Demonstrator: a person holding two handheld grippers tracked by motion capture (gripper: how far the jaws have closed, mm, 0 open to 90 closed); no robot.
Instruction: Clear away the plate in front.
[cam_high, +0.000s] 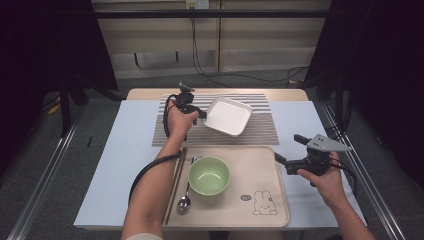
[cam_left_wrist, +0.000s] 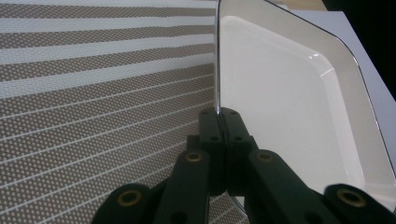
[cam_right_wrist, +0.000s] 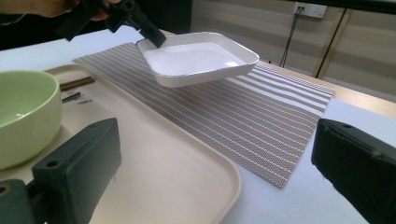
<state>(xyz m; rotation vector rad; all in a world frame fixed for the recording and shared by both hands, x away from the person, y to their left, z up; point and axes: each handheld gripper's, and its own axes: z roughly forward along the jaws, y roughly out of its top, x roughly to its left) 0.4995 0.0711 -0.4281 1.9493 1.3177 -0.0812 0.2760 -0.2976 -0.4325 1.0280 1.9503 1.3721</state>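
White dish (cam_high: 228, 116): square, held by its left rim, lifted clear of the striped mat (cam_high: 260, 132) and tilted; it is seen airborne over the mat's far half in the right gripper view.
Left gripper (cam_high: 202, 114): its fingers (cam_left_wrist: 219, 128) are pressed together on the thin rim, pinching the dish edge-on. Only a narrow strip of rim is caught.
Right gripper (cam_high: 289, 151): held off to the right, near the tray's right edge, apart from everything. Its fingers (cam_right_wrist: 79, 163) are spread wide with nothing between them.
Tray (cam_high: 270, 165): beige, on the near half of the surface (cam_high: 125, 150). A green bowl (cam_high: 209, 175) is seated at its middle, with a spoon (cam_high: 185, 197) and chopsticks (cam_high: 175, 182) along its left side.
Judged step: dish being carried off the mat, likely towards the tray; destination cannot be confirmed.
Risk 1: dish could pivot or slip out of the pinch, caused by a one-sided grip on a glossy rim with all the weight hanging right of the fingers.
Risk 2: bowl could be struck if the dish is swung low over the tray, since free space beside it is limited.
Risk 3: spoon and chopsticks could be knocked by the left forearm (cam_high: 155, 185), which crosses just above them.
Mitigation: dish to be kept level and moved slowly, and set down before release.
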